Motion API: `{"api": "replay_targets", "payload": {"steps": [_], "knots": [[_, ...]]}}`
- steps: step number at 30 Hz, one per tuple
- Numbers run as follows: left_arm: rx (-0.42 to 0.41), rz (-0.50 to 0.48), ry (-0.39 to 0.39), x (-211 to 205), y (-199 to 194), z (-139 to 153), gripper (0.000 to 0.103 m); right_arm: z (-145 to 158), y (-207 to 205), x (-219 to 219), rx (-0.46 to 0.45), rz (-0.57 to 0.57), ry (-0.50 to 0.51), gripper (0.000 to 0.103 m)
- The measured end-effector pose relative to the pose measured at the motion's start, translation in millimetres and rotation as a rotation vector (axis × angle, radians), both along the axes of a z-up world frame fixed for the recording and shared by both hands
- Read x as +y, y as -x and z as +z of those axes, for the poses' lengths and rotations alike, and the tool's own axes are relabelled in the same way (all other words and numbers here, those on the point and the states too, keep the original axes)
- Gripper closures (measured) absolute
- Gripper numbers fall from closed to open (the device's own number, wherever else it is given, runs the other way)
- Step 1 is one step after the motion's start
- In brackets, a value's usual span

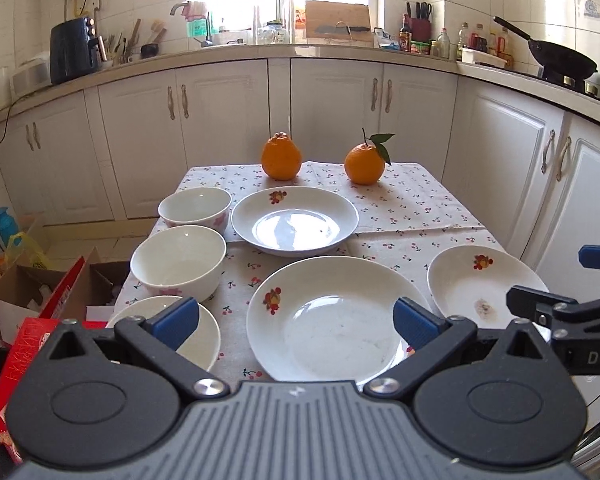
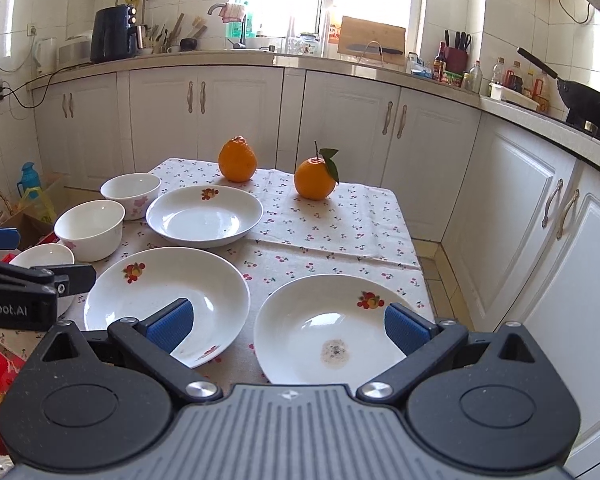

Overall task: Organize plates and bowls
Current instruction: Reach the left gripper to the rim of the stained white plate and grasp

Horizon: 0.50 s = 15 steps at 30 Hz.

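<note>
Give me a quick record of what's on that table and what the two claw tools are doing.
Plates: far plate, middle plate, stained plate
Bowls: far bowl, near bowl, small bowl at the near left edge
Fruit: two oranges, one with a leaf
Cover: cherry-print tablecloth
Left gripper: open, holding nothing
Right gripper: open, holding nothing

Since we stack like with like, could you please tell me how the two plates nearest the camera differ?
The right plate has a brownish speckled stain in its well; the left plate looks nearly clean. The right plate's fruit motif sits on its far right rim, the left plate's on its far left rim. The left plate looks slightly wider. Both are white, shallow, empty and upright on the cherry-print cloth.
</note>
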<state>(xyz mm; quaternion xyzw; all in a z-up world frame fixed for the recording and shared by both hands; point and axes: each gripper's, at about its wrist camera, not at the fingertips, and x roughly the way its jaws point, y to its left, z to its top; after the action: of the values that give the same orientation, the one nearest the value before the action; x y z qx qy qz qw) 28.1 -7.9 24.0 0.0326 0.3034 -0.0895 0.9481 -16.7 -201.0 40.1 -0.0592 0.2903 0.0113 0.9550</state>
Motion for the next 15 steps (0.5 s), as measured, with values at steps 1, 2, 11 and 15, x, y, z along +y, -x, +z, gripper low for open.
{"api": "replay_targets", "payload": {"steps": [1, 2, 11, 15], "knots": [[0.008, 0.000, -0.002, -1.0, -4.6, 0.3, 0.001, 0.4, -0.2, -6.2, -0.004, 0.005, 0.002, 0.000], [0.007, -0.005, -0.005, -2.1, -8.3, 0.1, 0.001, 0.0, -0.8, -13.0, -0.002, 0.004, 0.000, 0.000], [-0.044, -0.097, -0.137, -39.1, -34.4, 0.9, 0.001, -23.9, -3.6, -75.6, 0.041, 0.009, -0.033, 0.000], [-0.039, -0.164, -0.162, -62.9, -52.7, -1.8, 0.001, -43.3, -2.7, -94.1, 0.092, 0.040, -0.065, 0.000]]}}
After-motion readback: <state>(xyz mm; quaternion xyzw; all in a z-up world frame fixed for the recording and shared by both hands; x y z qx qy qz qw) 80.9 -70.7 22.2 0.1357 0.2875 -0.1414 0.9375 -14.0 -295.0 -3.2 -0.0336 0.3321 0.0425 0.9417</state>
